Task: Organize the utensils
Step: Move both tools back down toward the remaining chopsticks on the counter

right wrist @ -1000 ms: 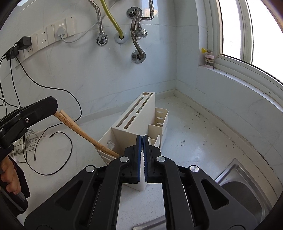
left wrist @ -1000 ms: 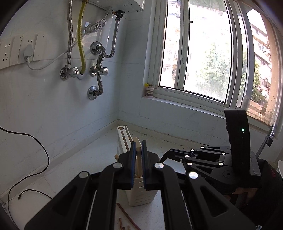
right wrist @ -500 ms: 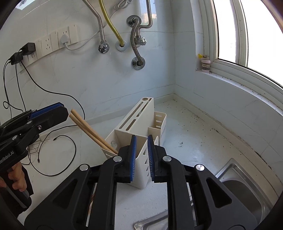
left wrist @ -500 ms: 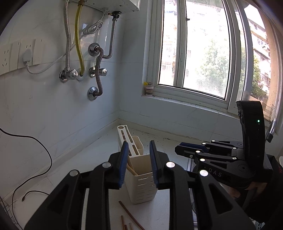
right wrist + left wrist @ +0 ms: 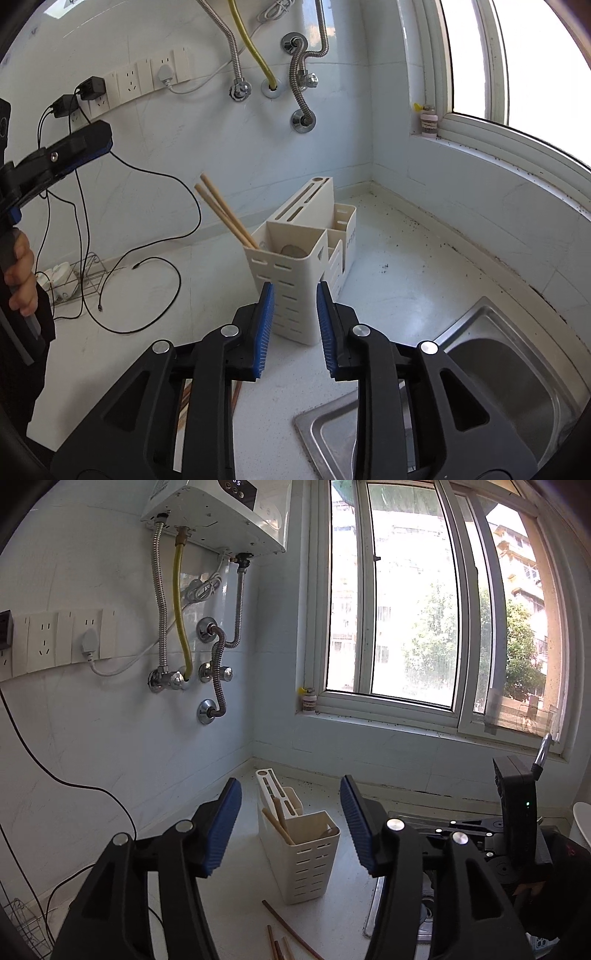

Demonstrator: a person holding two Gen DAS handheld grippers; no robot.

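Both claws gape empty, left claw (image 5: 291,829) wide, right claw (image 5: 294,326) narrower. Loose chopsticks (image 5: 286,928) on the tabletop (image 5: 399,280) may roll away; the light utensil holder (image 5: 295,280) could tip if nudged.

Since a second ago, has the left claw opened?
Yes. The left gripper spread wide, its blue pads now flanking the white utensil holder instead of pinching chopsticks.

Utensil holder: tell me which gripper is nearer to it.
Right. The right gripper is open just in front of the utensil holder, nearly framing its corner. The left gripper is open, raised off to its left.
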